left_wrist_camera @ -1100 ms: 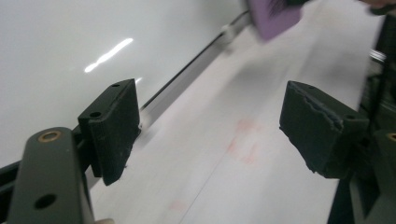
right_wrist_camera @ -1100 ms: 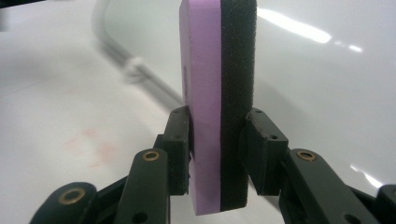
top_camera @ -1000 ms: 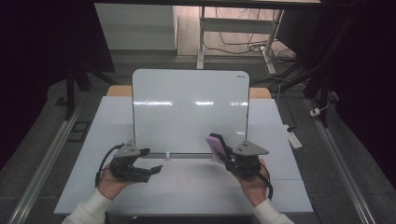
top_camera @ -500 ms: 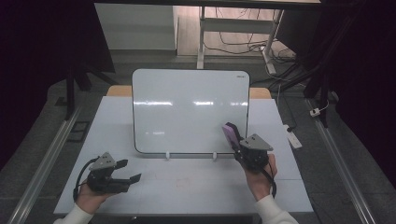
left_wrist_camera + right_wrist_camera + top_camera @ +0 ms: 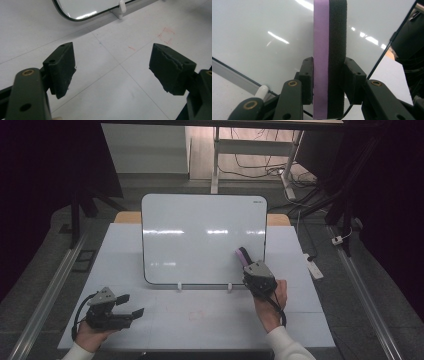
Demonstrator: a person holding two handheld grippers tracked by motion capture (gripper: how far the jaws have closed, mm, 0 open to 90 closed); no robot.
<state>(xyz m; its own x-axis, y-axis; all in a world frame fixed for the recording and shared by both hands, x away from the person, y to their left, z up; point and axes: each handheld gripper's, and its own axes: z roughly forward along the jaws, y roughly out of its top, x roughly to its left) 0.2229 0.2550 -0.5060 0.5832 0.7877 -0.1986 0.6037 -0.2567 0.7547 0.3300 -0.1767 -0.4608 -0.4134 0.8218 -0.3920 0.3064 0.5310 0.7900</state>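
Since a second ago the left hand-held gripper (image 5: 131, 306) has drawn back from the foot of the whiteboard (image 5: 200, 237) toward the counter's (image 5: 210, 320) near left corner and sunk lower, while the right hand-held gripper (image 5: 248, 268) has edged slightly rightward along the board's bottom edge. The left one now lies low near that corner, its jaws spread wide over bare surface, with nothing between them. The right one is pinching an eraser (image 5: 328, 55), purple foam on one face and black foam on the other, its pads pressed on the two broad faces. The eraser's long axis runs straight out along the jaws, pointing up and away toward the lower right part of the board, near the counter's right edge. Its lower end is cut off in the right gripper view, and whether its tip touches the board cannot be made out. Faint red marks (image 5: 167, 35) on the counter are too dim to read.
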